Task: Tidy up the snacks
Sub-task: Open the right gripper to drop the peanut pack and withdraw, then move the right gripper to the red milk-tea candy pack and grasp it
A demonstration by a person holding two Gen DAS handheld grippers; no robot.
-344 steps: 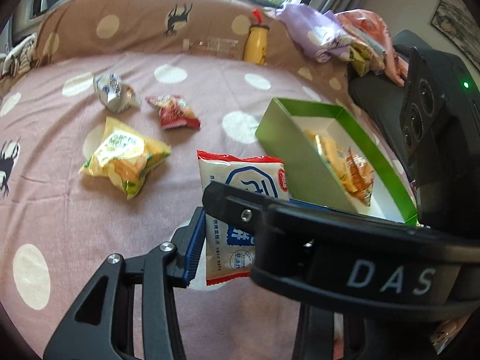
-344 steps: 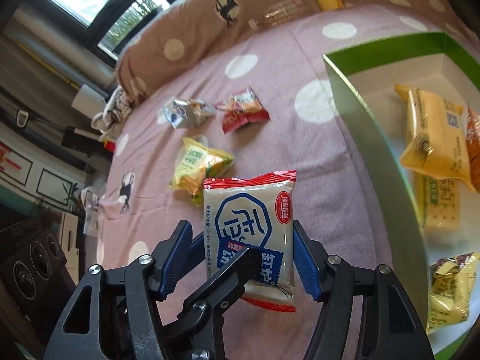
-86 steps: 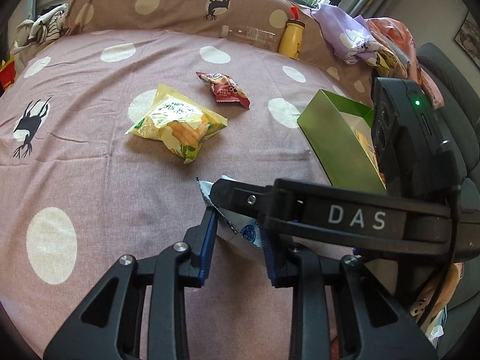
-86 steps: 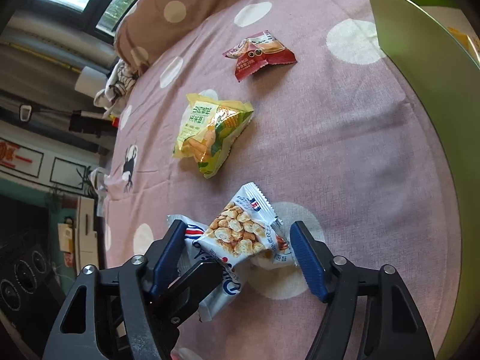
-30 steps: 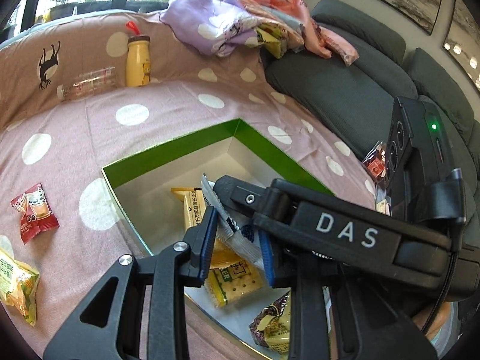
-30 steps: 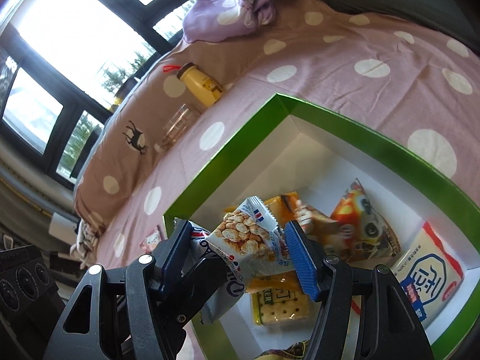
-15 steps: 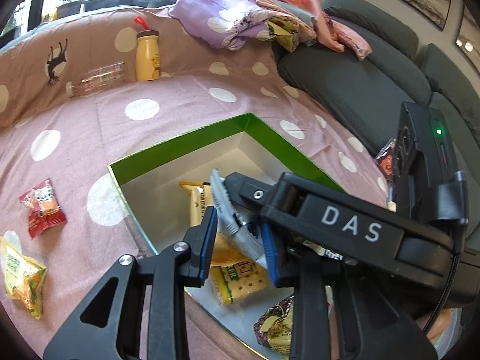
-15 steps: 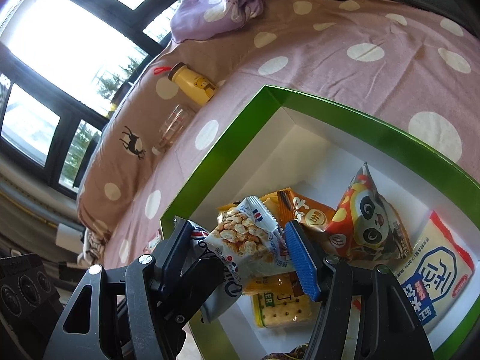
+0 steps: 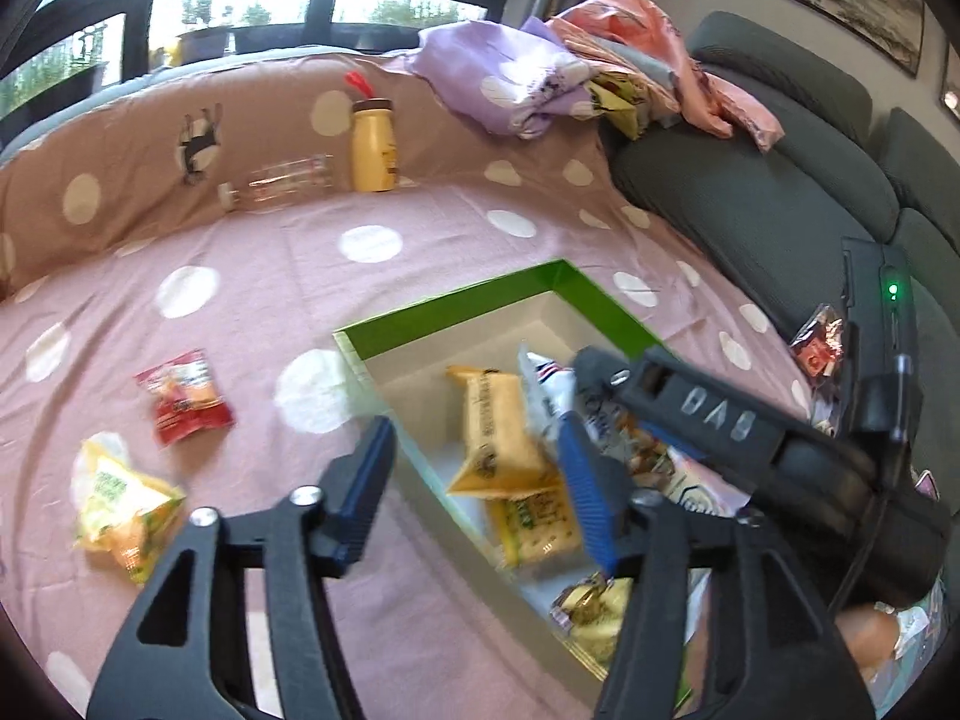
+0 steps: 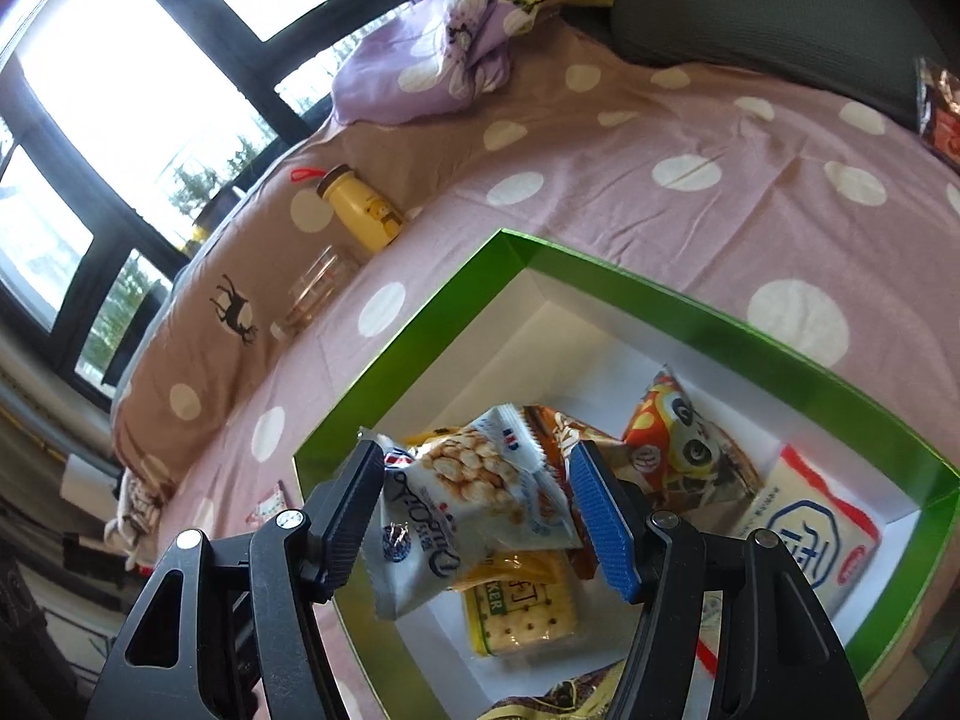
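Most of the tidying is looking done — the green box (image 10: pixel 420 360) is already holding a pile of packets: a cracker pack (image 10: pixel 522 612), a yellow bar (image 9: pixel 498 438), an orange panda bag (image 10: pixel 690 450), a white-and-blue pack (image 10: pixel 804 540) and one more crinkly pack (image 9: pixel 591 606) at the near corner. The white biscuit bag (image 10: pixel 474 498) is hanging over the box right now, pinched across its width by the right gripper (image 10: pixel 480 516), so I'd say that one is about to get dropped in. The left gripper (image 9: pixel 474 492) has just been opening its jaws and is sitting spread with nothing pressed between them; the bag's sealed end is poking up just past its right finger, so it looks like it has let go. Still left out on the spotted cover (image 9: pixel 420 276): a red packet (image 9: pixel 183 396) and a yellow-green chip bag (image 9: pixel 120 504), both well apart from the box. The bag itself is looking puffy and crinkled — white foil with round biscuits printed on it, tilting down at one end, light and floppy by my guess.
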